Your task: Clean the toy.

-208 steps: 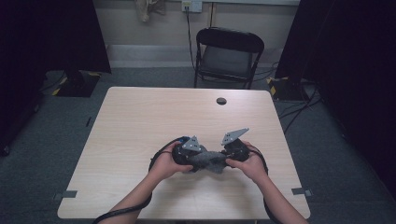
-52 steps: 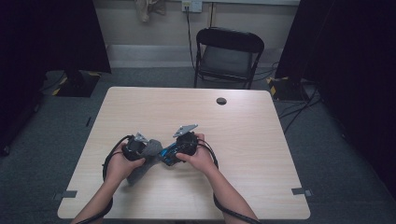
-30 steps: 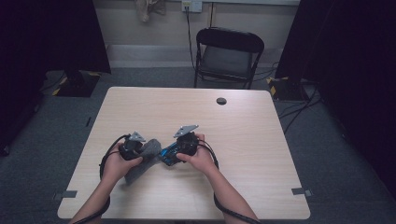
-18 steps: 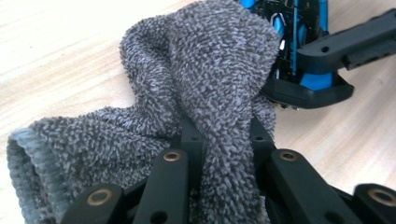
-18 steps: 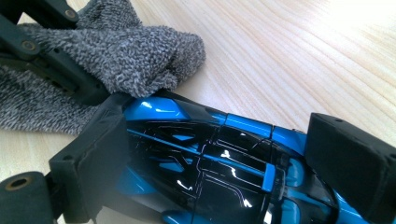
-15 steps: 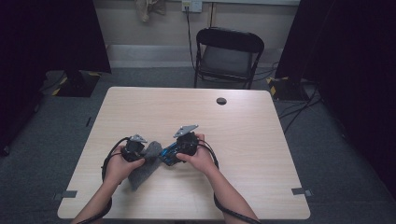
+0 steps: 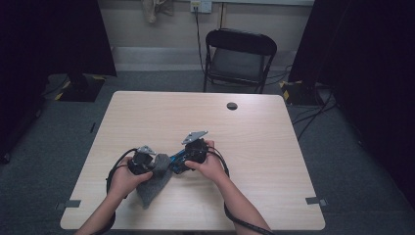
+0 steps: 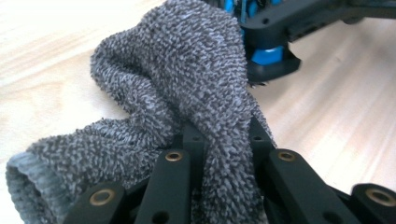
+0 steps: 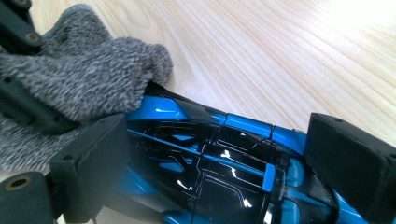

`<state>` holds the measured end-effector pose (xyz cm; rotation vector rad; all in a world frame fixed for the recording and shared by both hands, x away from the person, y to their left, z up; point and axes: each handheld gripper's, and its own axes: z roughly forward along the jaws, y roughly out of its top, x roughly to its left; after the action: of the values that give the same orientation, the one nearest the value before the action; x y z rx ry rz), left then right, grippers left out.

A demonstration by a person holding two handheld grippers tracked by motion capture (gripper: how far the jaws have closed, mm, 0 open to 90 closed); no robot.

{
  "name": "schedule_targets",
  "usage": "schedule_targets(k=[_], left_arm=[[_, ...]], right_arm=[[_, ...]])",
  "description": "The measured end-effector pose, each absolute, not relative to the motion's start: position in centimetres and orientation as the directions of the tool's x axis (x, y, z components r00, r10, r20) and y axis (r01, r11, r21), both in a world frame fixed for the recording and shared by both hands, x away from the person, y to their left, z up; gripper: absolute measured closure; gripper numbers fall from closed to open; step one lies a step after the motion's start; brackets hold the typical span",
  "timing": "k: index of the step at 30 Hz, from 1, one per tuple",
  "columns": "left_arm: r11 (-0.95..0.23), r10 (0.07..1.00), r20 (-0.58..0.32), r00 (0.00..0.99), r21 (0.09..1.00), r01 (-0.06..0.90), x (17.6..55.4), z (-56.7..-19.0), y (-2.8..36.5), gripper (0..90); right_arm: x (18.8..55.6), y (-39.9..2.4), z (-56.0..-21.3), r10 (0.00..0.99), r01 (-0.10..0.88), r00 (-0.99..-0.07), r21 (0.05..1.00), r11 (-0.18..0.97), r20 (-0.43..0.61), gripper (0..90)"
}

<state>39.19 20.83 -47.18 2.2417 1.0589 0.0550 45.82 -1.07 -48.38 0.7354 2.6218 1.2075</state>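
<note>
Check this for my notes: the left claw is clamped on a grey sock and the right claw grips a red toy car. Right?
Not quite. The toy car in the right claw is blue and black, not red, as the right gripper view shows. The rest holds: the left claw is clamped on the grey sock.

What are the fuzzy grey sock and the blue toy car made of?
The grey sock looks like soft terry knit: looped, fuzzy pile and a ribbed cuff. The blue toy car seems to be glossy hard plastic, possibly painted: sharp highlights on its blue and black panels.

No text, label, brand, number or sign is readable on anything in these views.
</note>
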Motion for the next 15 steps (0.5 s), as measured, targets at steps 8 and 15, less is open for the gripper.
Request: schedule_targets(k=[8,15], left_arm=[[-0.504,0.653,-0.256,0.713,0.555,0.662,38.1,-47.0,19.6,77.1],[-0.529,0.628,-0.253,0.736,0.554,0.642,37.7,-47.0,18.5,77.1]], right_arm=[[45.8,-1.1,-48.4,0.498,0.365,-0.865,0.751,0.55,0.056,6.3],[45.8,-1.1,-48.4,0.498,0.365,-0.865,0.751,0.55,0.056,6.3]])
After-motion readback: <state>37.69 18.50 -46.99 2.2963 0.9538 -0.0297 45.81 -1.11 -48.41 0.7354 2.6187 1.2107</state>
